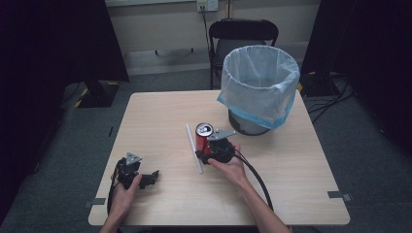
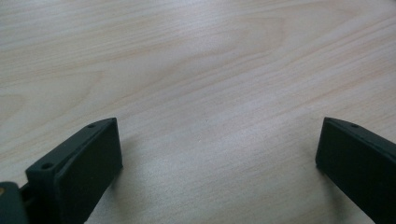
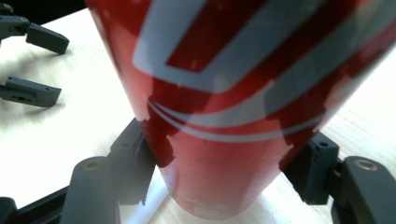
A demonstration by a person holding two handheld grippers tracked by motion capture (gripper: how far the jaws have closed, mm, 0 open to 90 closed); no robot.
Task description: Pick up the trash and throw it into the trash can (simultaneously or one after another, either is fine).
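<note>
Gripping the red can [image 1: 203,137] near the middle of the tabletop [image 1: 160,111], the right tool [image 1: 210,145] has both pads pressed against the can's sides; the right gripper view shows the jaws closed on it. A white straw [image 1: 194,147] lies just beside the can. The left tool [image 1: 145,178] rests near the tabletop's front left, jaws wide apart with nothing between them. A lined bin [image 1: 259,87] stands behind.
</note>
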